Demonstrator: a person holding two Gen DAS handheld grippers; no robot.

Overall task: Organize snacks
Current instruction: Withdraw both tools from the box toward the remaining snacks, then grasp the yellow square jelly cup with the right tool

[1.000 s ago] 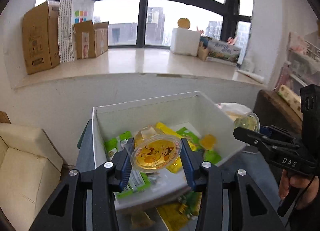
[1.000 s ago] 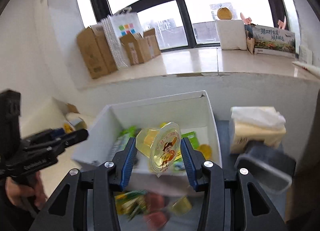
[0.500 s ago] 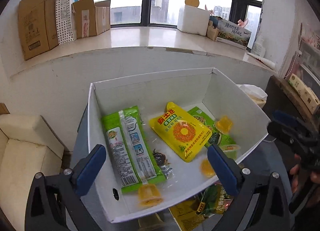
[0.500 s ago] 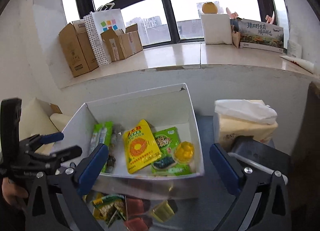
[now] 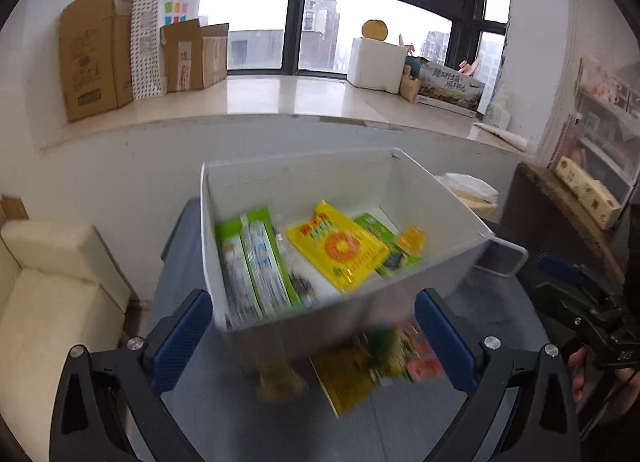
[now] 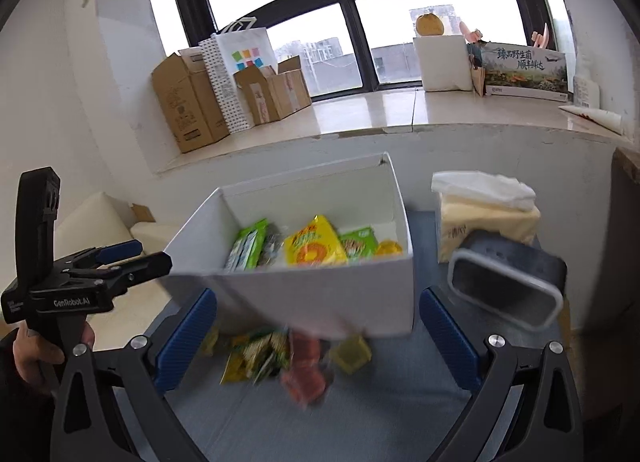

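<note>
One white box [image 5: 288,178], two grippers over the snacks.
Left gripper [image 5: 314,336] and right gripper [image 6: 316,336] both gaped wide, holding nothing.

White box [image 5: 304,178]: matt card; yellow snack packet [image 5: 338,248]: glossy plastic film; table top [image 6: 360,422]: matt grey-blue; windowsill cartons [image 6: 188,110]: brown corrugated cardboard.

One white box [image 5: 344,178] — two tools, left [image 5: 316,336] and right [image 6: 316,336].

A blue-grey table [image 6: 360,422] carries a white box [image 6: 320,294] at its middle; loose snack packets [image 6: 276,354] lie blurred at the box's near side; a tissue pack [image 6: 484,218] and a tilted grey bin [image 6: 508,286] sit right.
</note>
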